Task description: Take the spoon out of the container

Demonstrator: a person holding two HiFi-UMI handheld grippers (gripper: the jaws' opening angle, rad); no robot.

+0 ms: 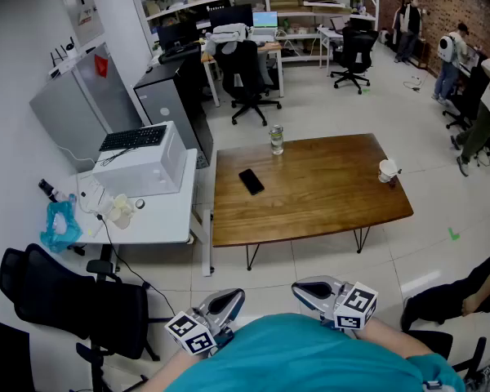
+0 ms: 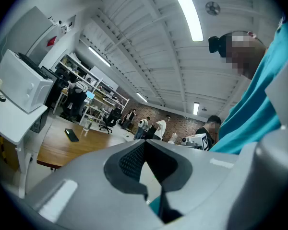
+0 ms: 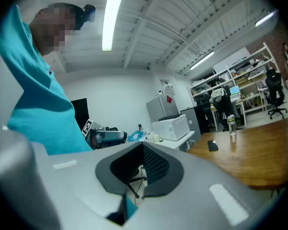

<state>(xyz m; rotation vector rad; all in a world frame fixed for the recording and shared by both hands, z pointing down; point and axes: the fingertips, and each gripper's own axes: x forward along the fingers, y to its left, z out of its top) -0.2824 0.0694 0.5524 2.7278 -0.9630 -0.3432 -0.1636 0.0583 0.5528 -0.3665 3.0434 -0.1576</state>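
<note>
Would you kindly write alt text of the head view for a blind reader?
A person in a teal shirt holds the left hand-held gripper and right hand-held gripper near the chest, short of a wooden table bearing a black phone, a bottle and a white cup.

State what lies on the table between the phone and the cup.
Nothing: bare table between phone and cup, in the head view.

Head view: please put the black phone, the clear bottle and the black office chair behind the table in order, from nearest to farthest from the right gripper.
Counted from the right gripper:
1. The black phone, lying on the wooden table, left of its middle.
2. The clear bottle, standing at the table's far edge.
3. The black office chair, on the floor beyond the table, by the desk.
</note>
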